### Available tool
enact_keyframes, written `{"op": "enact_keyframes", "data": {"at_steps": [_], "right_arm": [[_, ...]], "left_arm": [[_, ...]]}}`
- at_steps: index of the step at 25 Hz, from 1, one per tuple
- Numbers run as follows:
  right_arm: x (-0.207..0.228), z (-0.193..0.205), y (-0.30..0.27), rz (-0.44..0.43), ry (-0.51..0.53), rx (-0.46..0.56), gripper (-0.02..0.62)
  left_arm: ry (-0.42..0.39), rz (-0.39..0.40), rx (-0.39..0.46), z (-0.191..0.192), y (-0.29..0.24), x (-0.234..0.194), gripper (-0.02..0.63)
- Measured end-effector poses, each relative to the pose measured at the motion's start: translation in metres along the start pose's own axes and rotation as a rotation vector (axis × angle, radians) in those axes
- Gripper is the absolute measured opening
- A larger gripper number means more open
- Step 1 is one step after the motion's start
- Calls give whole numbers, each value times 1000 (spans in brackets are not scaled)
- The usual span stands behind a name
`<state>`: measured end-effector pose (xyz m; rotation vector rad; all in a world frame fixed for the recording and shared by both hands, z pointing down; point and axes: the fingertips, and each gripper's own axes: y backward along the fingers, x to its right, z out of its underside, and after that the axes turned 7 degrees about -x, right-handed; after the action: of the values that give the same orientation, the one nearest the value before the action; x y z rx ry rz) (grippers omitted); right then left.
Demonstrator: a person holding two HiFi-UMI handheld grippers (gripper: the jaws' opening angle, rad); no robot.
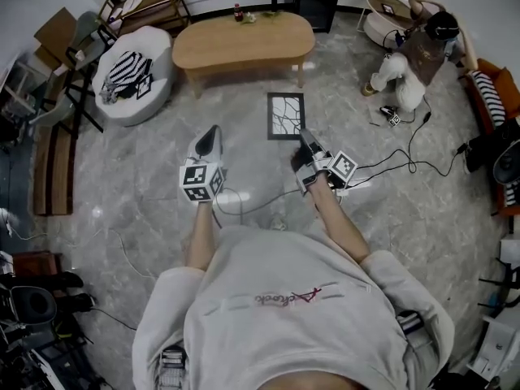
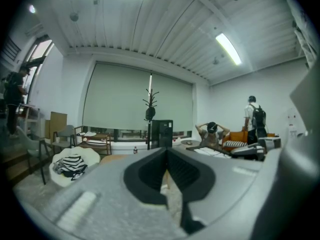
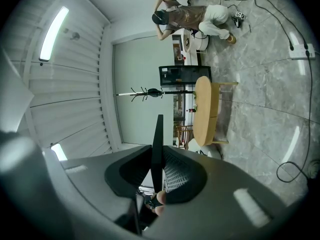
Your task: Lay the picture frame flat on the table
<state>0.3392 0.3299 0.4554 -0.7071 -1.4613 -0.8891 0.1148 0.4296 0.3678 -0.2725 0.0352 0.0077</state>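
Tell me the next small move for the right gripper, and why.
Probably carry it forward toward the wooden table. The right gripper is shut on the picture frame at its edge, and the frame hangs over the floor, well short of the table ahead, so it cannot be laid down yet. The left gripper is shut on nothing.

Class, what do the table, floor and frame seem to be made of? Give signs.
The table: probably wood, matte tan top.
The floor: polished stone or marble-look tile, grey veining and glare.
The frame: dark border, wood or plastic, can't tell.
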Motion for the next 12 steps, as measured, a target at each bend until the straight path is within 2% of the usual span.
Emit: {"op": "enact_keyframes", "data": {"at_steps": [12], "right_arm": [[11,-6,4,-4,-6,-8,75]], "left_arm": [[7,-21,0,9,0,1,0]]}}
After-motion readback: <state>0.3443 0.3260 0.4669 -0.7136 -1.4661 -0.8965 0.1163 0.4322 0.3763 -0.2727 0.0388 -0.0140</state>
